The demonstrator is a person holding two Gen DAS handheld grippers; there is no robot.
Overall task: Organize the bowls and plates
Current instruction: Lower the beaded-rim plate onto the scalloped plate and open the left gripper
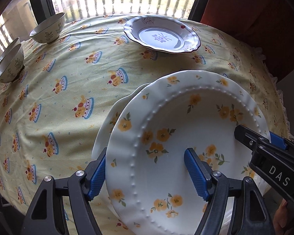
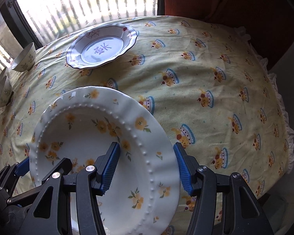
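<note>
**Both grippers astride the rim of the yellow-flowered plate**

The yellow-flowered plate, white with a beaded ring, is the landmark here. It sits tilted at the near edge of the worktop, which is covered by a pale yellow cloth printed with small cakes. Under the plate's left side the rim of a second white plate peeks out.

The left gripper straddles the plate's left rim: one blue pad lies outside and below the rim, the other over the plate's inner face. Its fingers stand well apart, and whether the pads actually press on the plate cannot be told. The right gripper straddles the opposite rim in the same way, one blue pad over the inner face and one just outside the rim; its grip is equally unclear.

Beyond the plate, toward the window, a blue-patterned dish with a scalloped dark edge rests flat on the cloth, well apart from the plate. Far to the plate's left stand bowls with leaf sprigs: a single bowl nearer the window, and a nested pair of bowls at the worktop's left edge.
</note>
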